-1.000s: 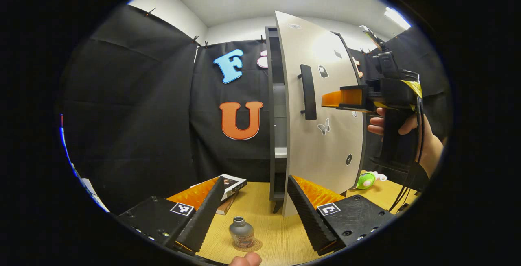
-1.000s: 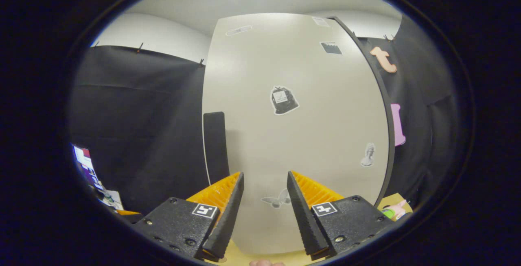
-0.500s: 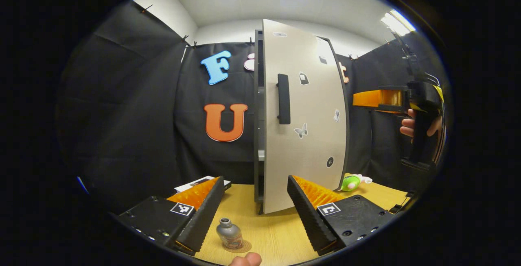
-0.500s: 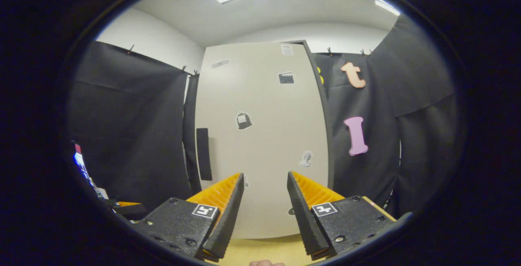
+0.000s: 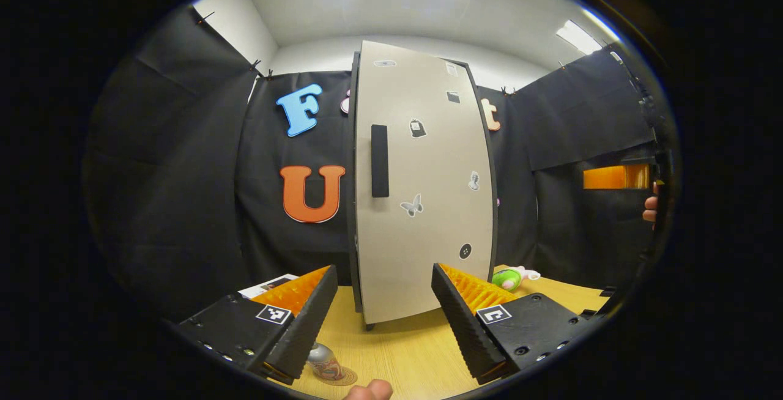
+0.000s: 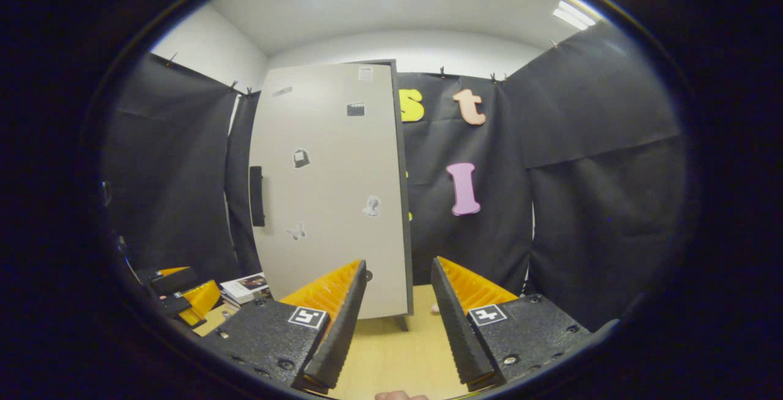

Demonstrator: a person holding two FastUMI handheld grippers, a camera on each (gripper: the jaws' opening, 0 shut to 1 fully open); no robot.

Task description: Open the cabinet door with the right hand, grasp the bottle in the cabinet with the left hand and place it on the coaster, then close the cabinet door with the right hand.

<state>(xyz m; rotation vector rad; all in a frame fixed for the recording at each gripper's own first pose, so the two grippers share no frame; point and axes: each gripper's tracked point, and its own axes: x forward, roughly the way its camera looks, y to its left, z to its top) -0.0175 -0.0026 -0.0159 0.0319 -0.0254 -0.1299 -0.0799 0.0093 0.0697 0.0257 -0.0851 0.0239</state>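
The tall pale cabinet [image 5: 428, 216] stands on the wooden table with its door [image 6: 330, 204] flat against the frame and its dark handle [image 5: 379, 160] on the left edge. A small grey bottle [image 5: 324, 363] stands on a round coaster [image 5: 345, 378] at the table's near edge, partly hidden behind my left gripper's left finger. My left gripper [image 5: 384, 268] is open and empty, held back from the cabinet. My right gripper [image 6: 399, 261] is open and empty too, away from the door; in the left gripper view it [image 5: 615, 177] hangs far right with a hand on it.
A stack of books [image 6: 244, 287] lies on the table left of the cabinet. A green and white toy [image 5: 509, 277] lies to the cabinet's right. The wooden tabletop [image 5: 404, 351] runs in front of the cabinet. Black cloth walls close in all round.
The cabinet door has swung from ajar to flat against the frame. My right gripper has drawn back and rightward off the door. The left gripper view has shifted, the bottle now behind its left finger.
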